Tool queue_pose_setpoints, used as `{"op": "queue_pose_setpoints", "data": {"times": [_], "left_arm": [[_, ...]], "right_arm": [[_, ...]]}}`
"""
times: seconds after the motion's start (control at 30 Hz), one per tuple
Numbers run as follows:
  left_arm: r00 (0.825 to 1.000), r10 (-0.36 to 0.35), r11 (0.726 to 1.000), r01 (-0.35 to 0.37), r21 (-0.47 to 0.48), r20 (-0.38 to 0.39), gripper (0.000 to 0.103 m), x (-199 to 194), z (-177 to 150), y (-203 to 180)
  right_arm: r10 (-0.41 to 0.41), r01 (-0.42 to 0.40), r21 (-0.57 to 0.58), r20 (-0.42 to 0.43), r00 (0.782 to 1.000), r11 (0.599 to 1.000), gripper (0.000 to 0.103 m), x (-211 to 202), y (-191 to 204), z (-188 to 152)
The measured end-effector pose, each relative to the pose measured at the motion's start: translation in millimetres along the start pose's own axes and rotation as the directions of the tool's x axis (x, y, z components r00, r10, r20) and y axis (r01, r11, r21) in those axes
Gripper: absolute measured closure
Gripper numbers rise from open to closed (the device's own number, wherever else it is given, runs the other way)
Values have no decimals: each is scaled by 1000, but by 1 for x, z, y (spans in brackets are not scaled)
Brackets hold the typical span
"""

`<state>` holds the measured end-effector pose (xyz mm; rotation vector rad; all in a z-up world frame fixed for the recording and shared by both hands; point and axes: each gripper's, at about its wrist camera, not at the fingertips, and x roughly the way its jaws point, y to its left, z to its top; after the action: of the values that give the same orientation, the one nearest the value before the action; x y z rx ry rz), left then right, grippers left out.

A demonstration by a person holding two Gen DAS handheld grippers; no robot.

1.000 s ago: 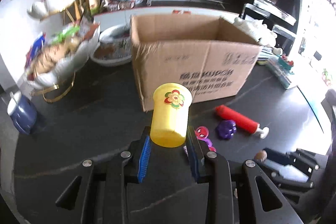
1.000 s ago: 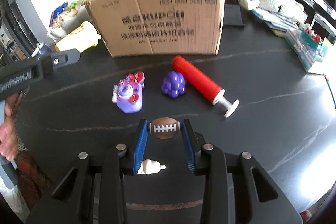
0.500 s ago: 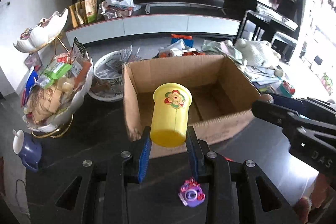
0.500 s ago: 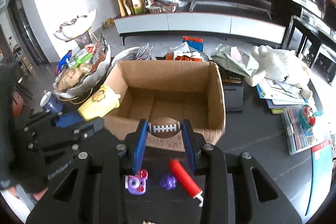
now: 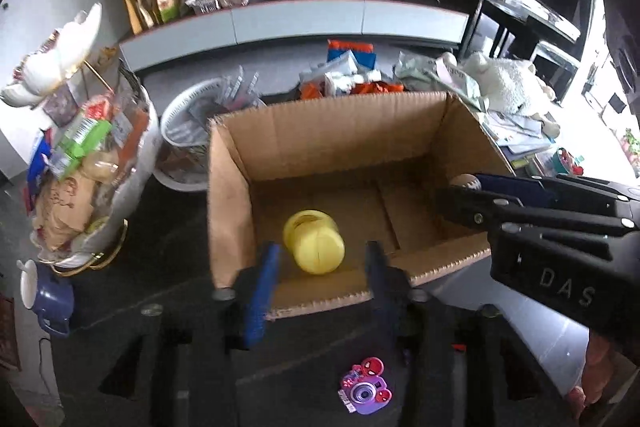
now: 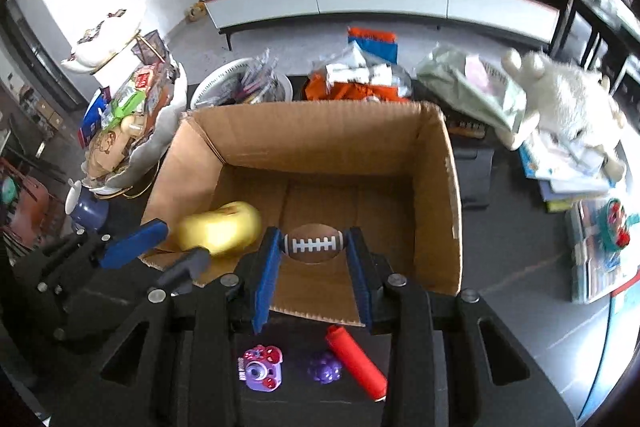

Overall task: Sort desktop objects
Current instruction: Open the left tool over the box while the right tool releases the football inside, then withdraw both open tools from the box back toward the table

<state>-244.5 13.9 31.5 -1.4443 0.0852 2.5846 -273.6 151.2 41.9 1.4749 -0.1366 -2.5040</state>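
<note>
The yellow cup (image 5: 314, 247) lies on its side on the floor of the open cardboard box (image 5: 320, 139), just past my left gripper (image 5: 320, 259), which is open and holds nothing. In the right wrist view the cup (image 6: 220, 233) looks blurred beside the left gripper (image 6: 168, 251). My right gripper (image 6: 314, 245) is shut on a small brown football (image 6: 314, 242) above the box's (image 6: 320, 131) near wall. From the left wrist view, the right gripper (image 5: 480, 187) reaches over the box's right side with the football (image 5: 464, 181).
On the dark table in front of the box lie a purple toy camera (image 6: 260, 373), a purple grape toy (image 6: 325, 373) and a red pump (image 6: 356, 363). A snack-filled stand (image 5: 80, 167) and blue cup (image 5: 48, 303) are left; a plush toy (image 6: 568, 103) and books right.
Both grippers rose and moved forward over the open box. My left gripper opened and the yellow cup dropped into the box. The right gripper still holds the football.
</note>
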Motion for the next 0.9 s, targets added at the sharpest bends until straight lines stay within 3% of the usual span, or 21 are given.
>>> {"op": "queue_pose_setpoints", "data": {"times": [0.07, 0.13, 0.57, 0.9], "left_arm": [[1000, -2, 1000, 2, -2, 1, 52, 1, 0, 0], [1000, -6, 1000, 6, -13, -1, 39, 1, 1, 1], [1000, 18, 1000, -18, -14, 11, 37, -18, -13, 2], [994, 23, 999, -28, 44, 110, 35, -84, -77, -3]], "right_arm": [[9, -9, 9, -8, 1000, 1000, 69, 1, -2, 1], [10, -10, 16, -11, 1000, 1000, 63, 1, -3, 2], [-25, 25, 2, 33, 999, 1000, 61, -23, -3, -19], [-55, 67, -83, 142, 988, 994, 61, -85, 10, -87]]}}
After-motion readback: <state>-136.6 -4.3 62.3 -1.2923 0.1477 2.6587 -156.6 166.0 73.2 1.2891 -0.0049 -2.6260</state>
